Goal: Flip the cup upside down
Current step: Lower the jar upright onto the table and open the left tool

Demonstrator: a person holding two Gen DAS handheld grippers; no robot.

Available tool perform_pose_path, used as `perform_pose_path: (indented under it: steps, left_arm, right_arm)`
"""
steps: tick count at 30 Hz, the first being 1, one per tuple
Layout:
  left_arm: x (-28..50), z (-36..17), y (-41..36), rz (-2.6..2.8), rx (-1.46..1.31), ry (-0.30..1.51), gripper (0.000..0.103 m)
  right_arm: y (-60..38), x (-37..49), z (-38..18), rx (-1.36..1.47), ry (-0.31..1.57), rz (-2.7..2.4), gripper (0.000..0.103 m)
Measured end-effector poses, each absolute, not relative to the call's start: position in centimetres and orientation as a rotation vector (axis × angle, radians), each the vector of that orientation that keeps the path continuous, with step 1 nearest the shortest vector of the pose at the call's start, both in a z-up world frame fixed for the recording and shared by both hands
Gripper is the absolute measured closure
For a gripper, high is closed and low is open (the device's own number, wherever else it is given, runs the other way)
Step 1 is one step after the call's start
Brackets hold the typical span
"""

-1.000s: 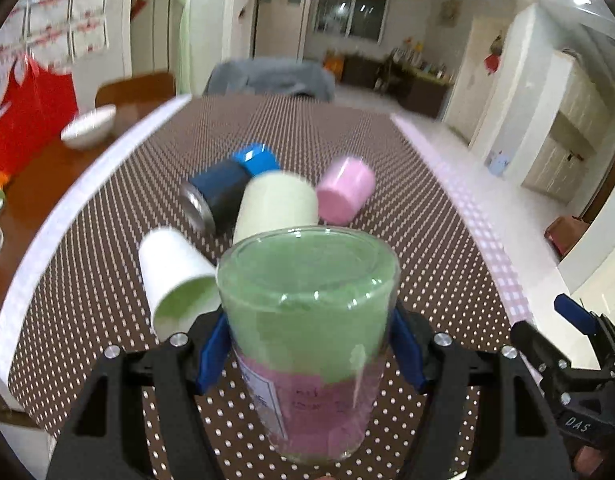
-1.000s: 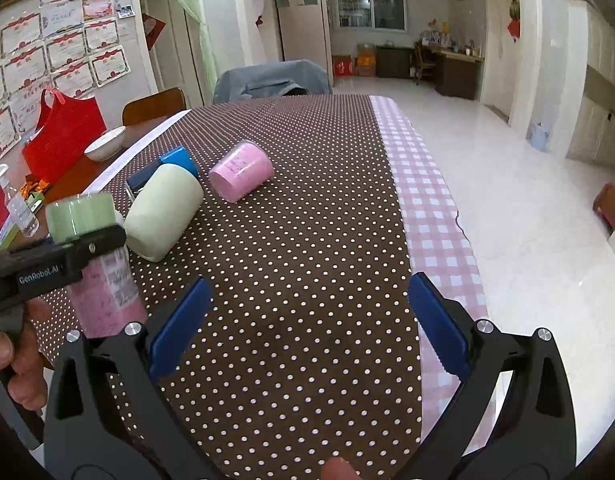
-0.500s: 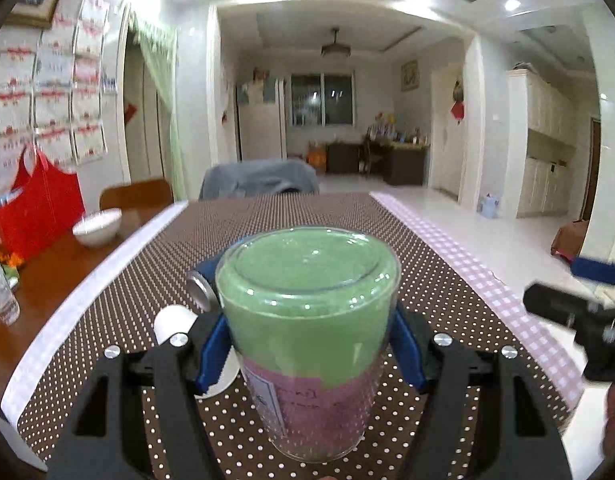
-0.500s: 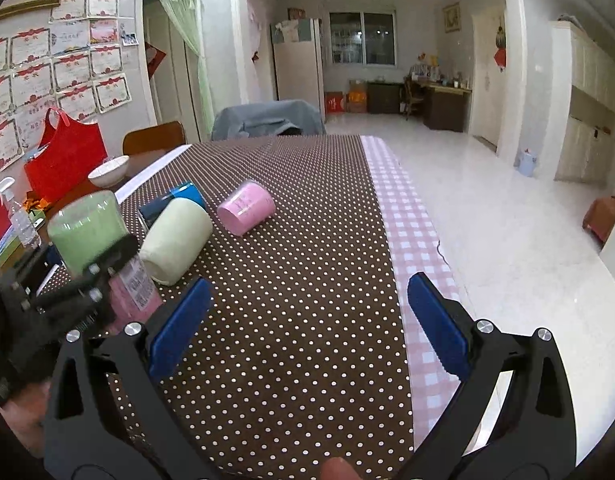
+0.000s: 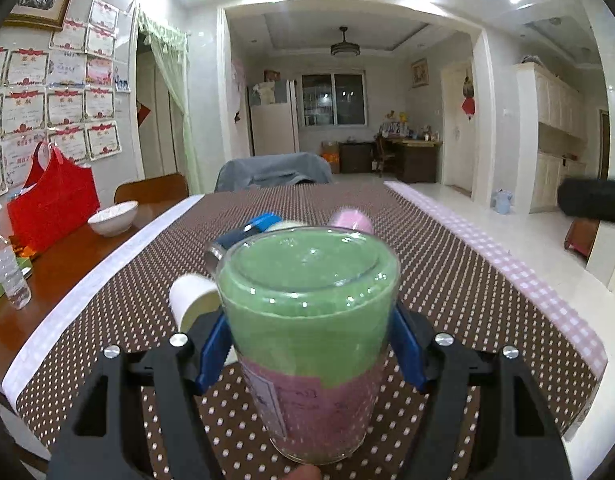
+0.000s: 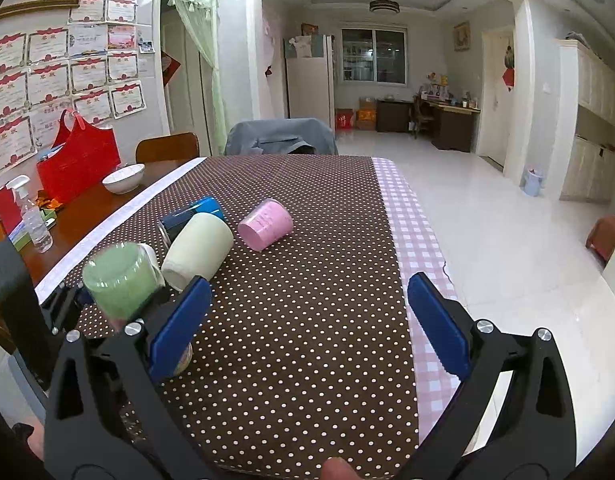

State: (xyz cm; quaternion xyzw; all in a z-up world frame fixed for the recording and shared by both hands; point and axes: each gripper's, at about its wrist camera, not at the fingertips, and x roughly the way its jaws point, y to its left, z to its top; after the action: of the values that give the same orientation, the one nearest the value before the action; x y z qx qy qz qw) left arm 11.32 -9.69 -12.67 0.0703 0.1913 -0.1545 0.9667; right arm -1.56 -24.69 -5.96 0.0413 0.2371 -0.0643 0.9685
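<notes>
My left gripper (image 5: 309,344) is shut on a clear cup (image 5: 309,320) with a green and pink lining. The cup stands bottom-up, its mouth down near the dotted tablecloth (image 5: 447,280). I cannot tell if the rim touches the cloth. The cup also shows at the left of the right wrist view (image 6: 119,284), held between the left gripper's fingers. My right gripper (image 6: 307,320) is open and empty above the cloth, to the right of the cup.
A cream cup (image 6: 197,246), a pink cup (image 6: 265,224), a dark blue bottle (image 6: 191,214) and a white cup (image 5: 193,296) lie on their sides behind. A white bowl (image 6: 123,178), red bag (image 6: 81,160) and spray bottle (image 6: 33,216) stand at the left.
My left gripper has levelled out and come lower with the cup, so the cups lying behind it are now mostly hidden. The right gripper has stayed open and drawn nearer to the cup.
</notes>
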Motion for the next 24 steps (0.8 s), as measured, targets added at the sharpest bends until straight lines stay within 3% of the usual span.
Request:
perform_pose_path:
  steps: [4,12,16,24]
  left_arm:
    - [10.5,-12.6,-9.3,-0.321,0.156,0.378,0.022]
    - [9.7,-11.0,-9.2,-0.318,0.172,0.391,0.020]
    - [9.1,-9.7,-8.6,-0.316,0.155,0.389,0.005]
    - [8.8,-6.7,-7.0,-0.290,0.124,0.438,0.004]
  right_arm:
    - [-24.3,-1.6,-5.8,0.084,0.475,-0.119,0.006]
    - [-24.4,-2.4,-4.9,0.108,0.448,-0.108,0.006]
    - [-24.6,-2.8,-4.5,0.125,0.433,-0.103,0.006]
    - [-24.3,-3.7,-3.3,0.146,0.394,-0.083,0.006]
